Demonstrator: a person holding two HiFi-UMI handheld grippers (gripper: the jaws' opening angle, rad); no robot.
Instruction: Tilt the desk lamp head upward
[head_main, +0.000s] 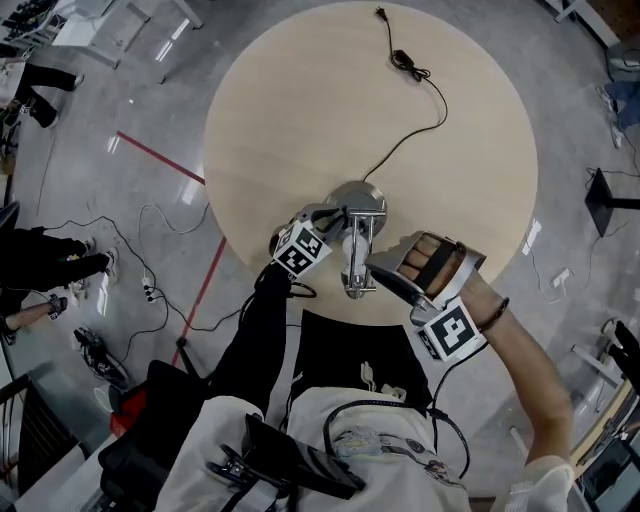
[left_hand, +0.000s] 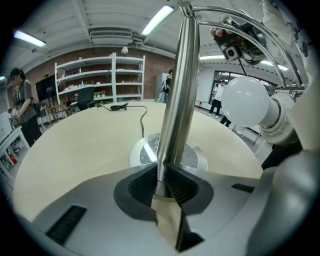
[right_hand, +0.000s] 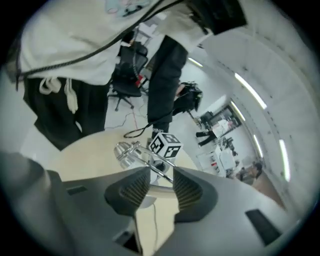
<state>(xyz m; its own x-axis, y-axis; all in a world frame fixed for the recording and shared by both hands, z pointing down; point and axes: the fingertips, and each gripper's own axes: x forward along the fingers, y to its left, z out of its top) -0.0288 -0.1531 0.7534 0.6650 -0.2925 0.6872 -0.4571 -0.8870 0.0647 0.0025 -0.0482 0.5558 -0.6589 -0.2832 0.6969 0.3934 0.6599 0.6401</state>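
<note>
Desk lamp (head_main: 356, 245) at near edge of round pale-wood counter (head_main: 300, 100). Left gripper (left_hand: 162, 182) clamped on polished chrome stem (left_hand: 177, 100) above disc base (left_hand: 195, 159) — bracing. Right gripper (right_hand: 156, 187) with jaws apart, thin chrome rod (right_hand: 161, 171) at the tips, not pinched. Step in hand, by the look of it: taking hold near the head. Next likely calls for closing on that rod by the smooth white globe bulb (left_hand: 245, 102) and levering up gently — slick metal.

the pole (left_hand: 177, 90) stands between the left gripper's (left_hand: 161, 181) jaws, its base (left_hand: 145, 152) on the table (left_hand: 75, 145) just beyond them. the lamp head (left_hand: 245, 102) hangs to that gripper's right, just ahead of the right gripper (right_hand: 159, 180). the cord (left_hand: 143, 117) runs away behind the base.
</note>
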